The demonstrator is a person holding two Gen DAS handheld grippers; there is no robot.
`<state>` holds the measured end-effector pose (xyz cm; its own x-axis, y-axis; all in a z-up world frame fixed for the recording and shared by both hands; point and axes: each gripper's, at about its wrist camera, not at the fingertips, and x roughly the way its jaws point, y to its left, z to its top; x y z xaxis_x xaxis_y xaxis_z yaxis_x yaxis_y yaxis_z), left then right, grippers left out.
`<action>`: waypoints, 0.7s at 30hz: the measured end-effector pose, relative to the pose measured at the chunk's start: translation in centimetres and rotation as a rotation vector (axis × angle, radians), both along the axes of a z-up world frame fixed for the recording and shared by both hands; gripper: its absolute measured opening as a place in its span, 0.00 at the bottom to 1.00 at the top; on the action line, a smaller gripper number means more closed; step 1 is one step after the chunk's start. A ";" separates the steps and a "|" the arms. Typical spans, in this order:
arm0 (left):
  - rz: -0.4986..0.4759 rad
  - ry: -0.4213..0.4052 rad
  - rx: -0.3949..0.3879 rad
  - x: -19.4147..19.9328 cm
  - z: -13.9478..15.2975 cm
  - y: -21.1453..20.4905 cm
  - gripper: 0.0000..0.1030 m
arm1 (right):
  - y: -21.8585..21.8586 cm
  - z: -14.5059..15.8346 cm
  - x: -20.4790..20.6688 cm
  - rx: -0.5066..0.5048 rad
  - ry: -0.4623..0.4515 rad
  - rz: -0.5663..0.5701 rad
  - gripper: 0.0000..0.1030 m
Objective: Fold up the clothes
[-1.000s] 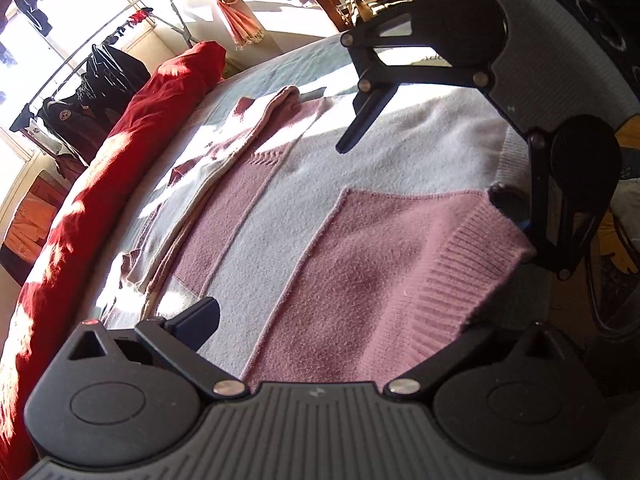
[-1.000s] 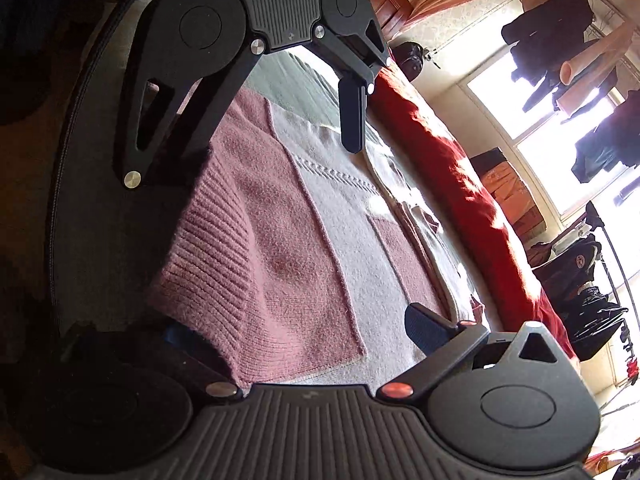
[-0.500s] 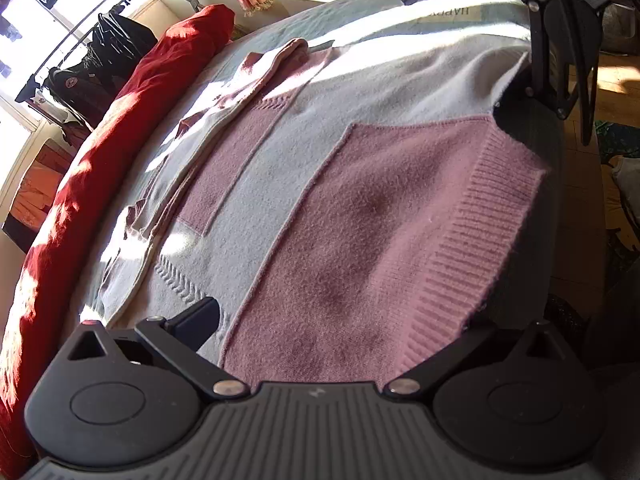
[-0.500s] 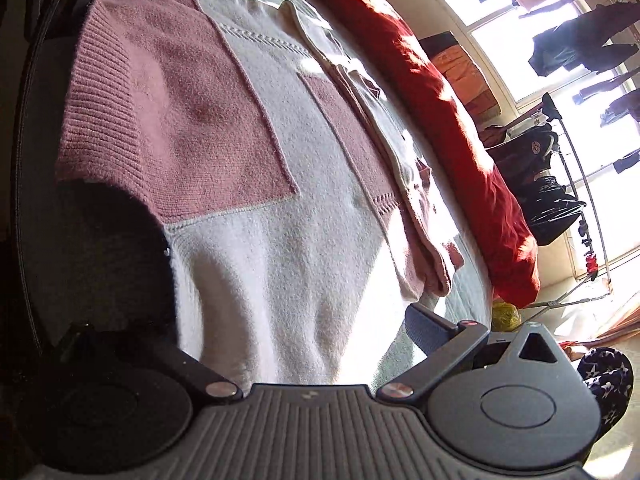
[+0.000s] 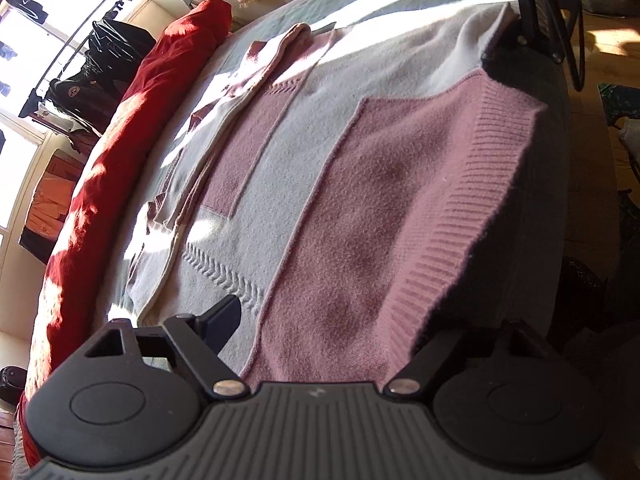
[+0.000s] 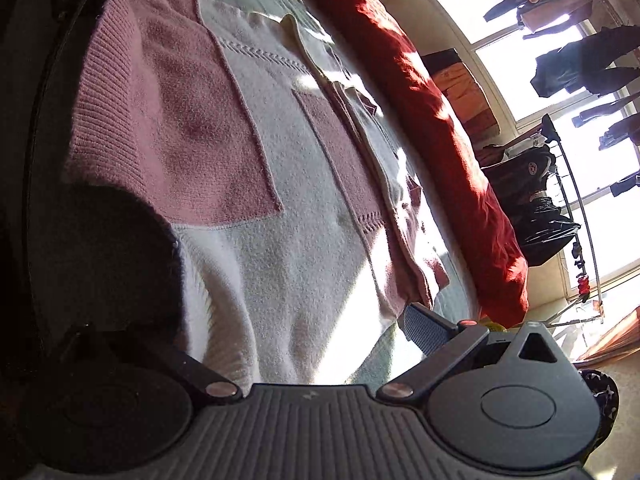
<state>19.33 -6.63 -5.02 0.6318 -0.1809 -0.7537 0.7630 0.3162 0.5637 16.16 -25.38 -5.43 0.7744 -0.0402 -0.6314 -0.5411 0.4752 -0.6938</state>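
Pink-and-white knit sweater (image 5: 360, 184) lies flat on the bed (image 5: 532, 216), ribbed hem (image 5: 472, 216) at the near edge and running toward 3 o'clock in the left wrist view, sleeves folded in along the far side next to the red duvet (image 5: 132, 148). Left gripper (image 5: 360, 332): fingers closing, straddling the hem corner, but pads not seen pressing on knit, so no grip yet. Right gripper (image 6: 288, 344): fingers wide, white side edge of the sweater (image 6: 280, 240) between them, nothing pinched as far as I can see; left-hand finger is lost in shadow. Handling guess: light, soft, fuzzy knit, zero stiffness, will drape and stretch if pulled by one point. Best holds look like the ribbed hem corners, thicker and less slippery. Lift both corners together, keep the edge taut, or the sleeves at 10 o'clock will slide out.
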 end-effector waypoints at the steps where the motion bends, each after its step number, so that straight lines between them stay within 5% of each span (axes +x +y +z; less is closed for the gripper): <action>1: -0.011 0.023 0.006 -0.1 0.0 0.0 0.65 | 0.0 0.1 0.1 0.009 0.029 0.007 1.00; 3: -0.033 0.065 0.017 -0.2 -0.1 -0.1 0.51 | 0.0 0.2 0.3 0.017 0.082 0.026 0.95; 6: -0.054 0.098 0.024 -0.3 -0.2 -0.3 0.42 | -0.1 0.4 0.6 0.019 0.141 0.060 0.83; 14: -0.033 0.191 -0.002 1.5 0.7 -0.2 0.38 | -0.3 1.3 2.1 0.068 0.284 0.055 0.56; 19: 0.047 0.296 -0.069 3.3 1.9 0.0 0.24 | -0.5 2.3 3.1 0.157 0.421 0.018 0.23; 21: 0.047 0.309 -0.071 3.6 2.1 0.0 0.16 | -0.6 2.7 3.5 0.183 0.463 0.009 0.18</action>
<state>22.96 -6.64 -2.89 0.3840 -0.2159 -0.8977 0.8782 0.3857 0.2829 19.68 -25.95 -2.69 0.4107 0.1091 -0.9052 -0.7774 0.5606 -0.2852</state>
